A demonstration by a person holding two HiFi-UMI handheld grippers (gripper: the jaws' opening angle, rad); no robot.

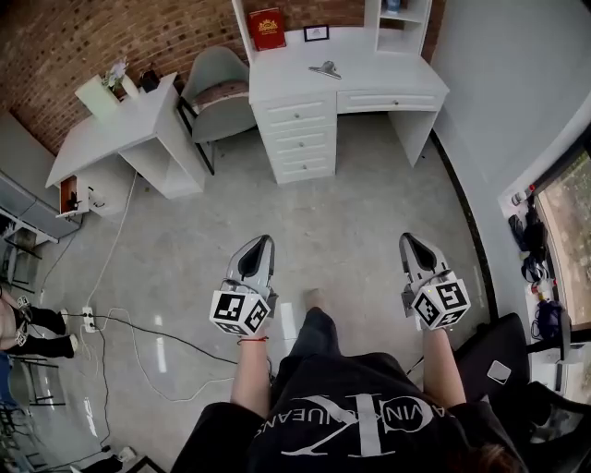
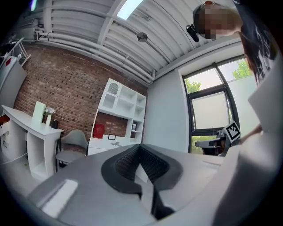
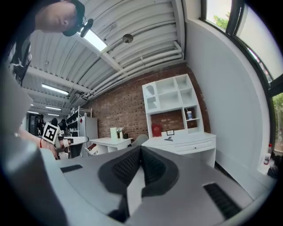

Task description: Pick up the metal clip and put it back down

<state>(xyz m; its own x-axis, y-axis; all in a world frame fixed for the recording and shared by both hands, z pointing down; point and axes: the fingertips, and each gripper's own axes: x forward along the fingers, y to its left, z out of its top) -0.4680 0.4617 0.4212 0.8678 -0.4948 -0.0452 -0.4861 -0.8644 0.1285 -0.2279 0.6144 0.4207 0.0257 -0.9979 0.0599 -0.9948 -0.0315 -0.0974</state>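
The metal clip point(image 1: 325, 68) lies on top of the white desk point(image 1: 369, 78) at the far wall, well away from both grippers. It also shows small in the right gripper view as the clip point(image 3: 168, 138) and in the left gripper view as the clip point(image 2: 116, 143). My left gripper point(image 1: 263, 242) and right gripper point(image 1: 407, 238) are held level over the grey floor and point toward the desk. The left gripper point(image 2: 140, 148) has its jaws closed together with nothing between them. The right gripper point(image 3: 141, 150) is likewise shut and empty.
A grey chair point(image 1: 220, 92) stands left of the desk, and a second white desk point(image 1: 120, 129) beyond it. A red box point(image 1: 267, 28) and a small frame point(image 1: 316, 33) sit on the desk. Cables point(image 1: 138, 333) run over the floor at left. A black chair point(image 1: 517, 369) is at my right.
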